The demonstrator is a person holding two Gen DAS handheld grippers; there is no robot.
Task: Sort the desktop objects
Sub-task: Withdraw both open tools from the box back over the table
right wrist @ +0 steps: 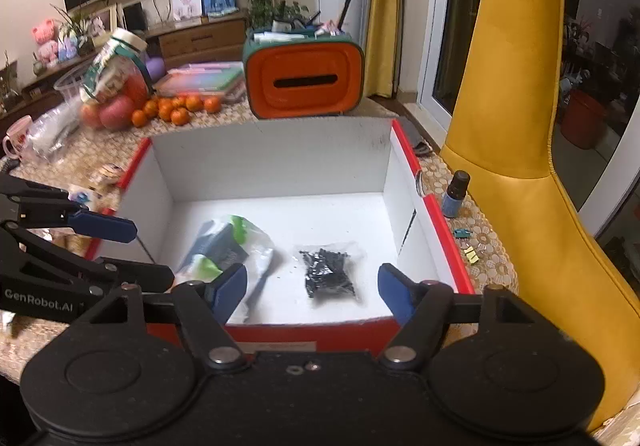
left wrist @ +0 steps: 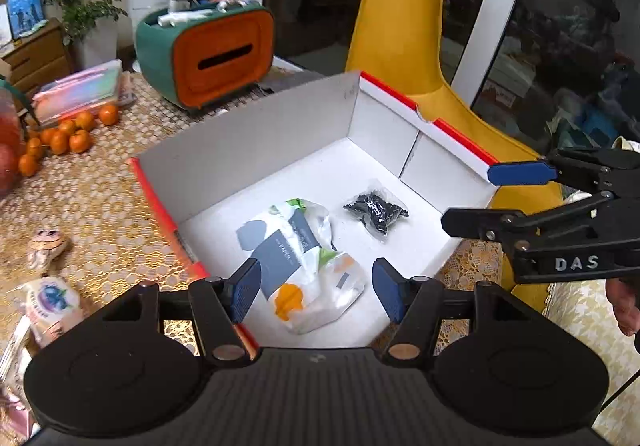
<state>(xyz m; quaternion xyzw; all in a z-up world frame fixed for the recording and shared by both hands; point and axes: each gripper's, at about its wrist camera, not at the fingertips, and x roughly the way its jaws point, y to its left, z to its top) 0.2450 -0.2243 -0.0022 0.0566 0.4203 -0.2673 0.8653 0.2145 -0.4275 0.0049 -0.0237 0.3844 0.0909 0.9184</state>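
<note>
Both grippers hover over the red-rimmed box, fingers apart, nothing held. Left gripper sits above the tissue pack; right gripper above the bag of black bits. Both items lie on the box floor, near each other, not touching. Loose items remain on the tabletop: small bottle at 3 o'clock of the box, snack packet at 9. Probably next: pick one, lift clear of the rim, release low inside. Readable: "PAPER" on pack, "DAS", "GenRobot.AI" on grippers.
</note>
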